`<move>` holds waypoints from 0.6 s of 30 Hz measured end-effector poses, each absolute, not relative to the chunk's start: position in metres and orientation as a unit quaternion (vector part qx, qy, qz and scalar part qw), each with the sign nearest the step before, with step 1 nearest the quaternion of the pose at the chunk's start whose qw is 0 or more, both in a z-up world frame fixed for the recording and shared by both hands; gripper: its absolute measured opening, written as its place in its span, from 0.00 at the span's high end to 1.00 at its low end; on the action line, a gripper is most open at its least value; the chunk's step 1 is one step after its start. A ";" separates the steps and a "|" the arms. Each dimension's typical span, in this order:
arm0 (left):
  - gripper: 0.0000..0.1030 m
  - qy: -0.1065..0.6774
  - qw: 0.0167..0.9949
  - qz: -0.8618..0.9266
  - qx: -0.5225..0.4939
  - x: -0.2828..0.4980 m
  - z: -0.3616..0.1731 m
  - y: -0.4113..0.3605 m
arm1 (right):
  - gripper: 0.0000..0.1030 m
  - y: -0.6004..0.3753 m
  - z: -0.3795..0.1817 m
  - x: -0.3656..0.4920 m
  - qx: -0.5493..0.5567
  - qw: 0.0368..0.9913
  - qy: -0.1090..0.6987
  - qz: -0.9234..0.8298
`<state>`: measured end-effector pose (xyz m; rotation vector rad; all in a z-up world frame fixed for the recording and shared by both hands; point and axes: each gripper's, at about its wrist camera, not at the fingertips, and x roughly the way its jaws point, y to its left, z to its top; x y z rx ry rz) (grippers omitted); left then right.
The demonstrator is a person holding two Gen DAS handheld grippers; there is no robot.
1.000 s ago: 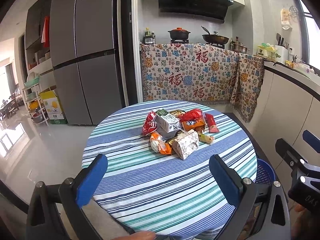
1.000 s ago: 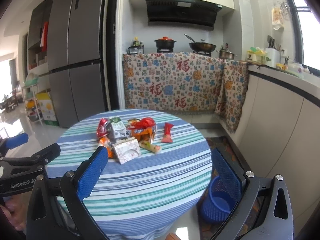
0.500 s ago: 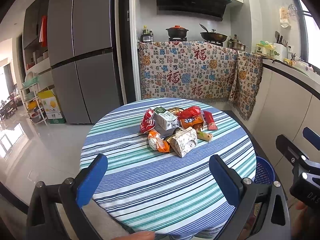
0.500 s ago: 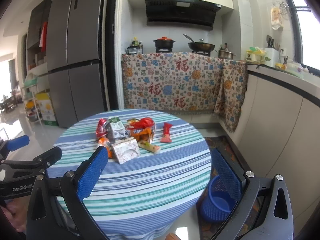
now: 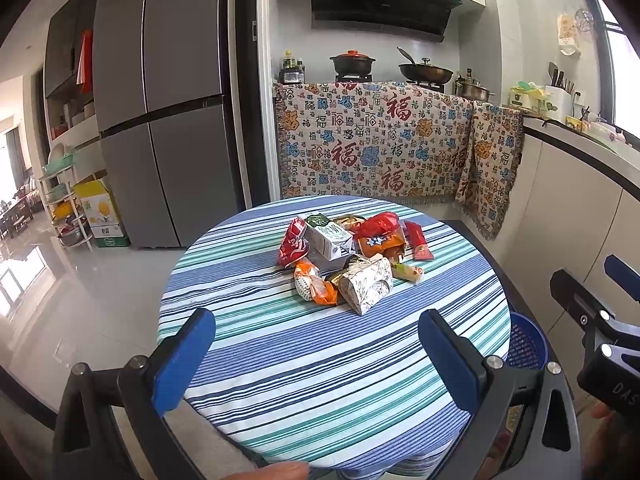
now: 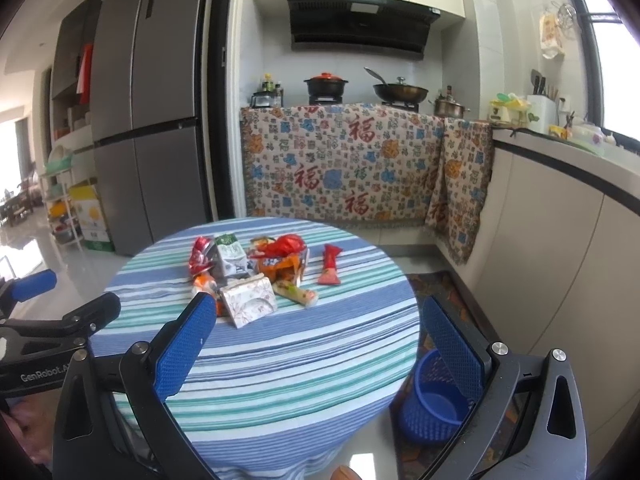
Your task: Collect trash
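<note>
- Hovering short of the round striped bench (image 5: 280,360), the left tongs (image 5: 316,356) are spread wide with nothing between the blue pads; the right tongs (image 6: 316,340) are likewise open and empty, off the near right edge.
- The trash pile (image 5: 344,256) sits a little beyond the middle of the bench: a milk carton (image 5: 328,236), red wrappers, an orange snack bag (image 5: 380,242), a patterned paper box (image 5: 366,284) nearest the near edge, and a small wrapped stick (image 6: 296,292) just beside it.
- A red sachet (image 6: 330,266) lies slightly apart toward the right edge.
- A blue basket (image 6: 432,400) stands on the floor below the right edge, probably where the trash goes.
- Likely handling: everything looks light. Foil wrappers are slippery and crush flat, so pinch a crumpled fold or sealed end. The carton and box look stiffer; close across their narrow sides.
- The near box seems the easiest first pick, being unobstructed.
</note>
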<state>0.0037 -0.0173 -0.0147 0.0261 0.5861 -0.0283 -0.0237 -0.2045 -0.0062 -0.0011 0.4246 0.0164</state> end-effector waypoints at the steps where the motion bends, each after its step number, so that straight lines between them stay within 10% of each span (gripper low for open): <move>1: 0.00 0.289 0.957 -0.014 0.013 0.004 -0.015 -0.017 | 0.00 -0.205 -0.006 -0.024 -0.001 0.978 0.210 0.008; 18: 0.00 0.294 0.956 -0.017 0.011 0.008 -0.014 -0.017 | 0.00 -0.206 -0.005 -0.022 0.000 0.977 0.211 0.005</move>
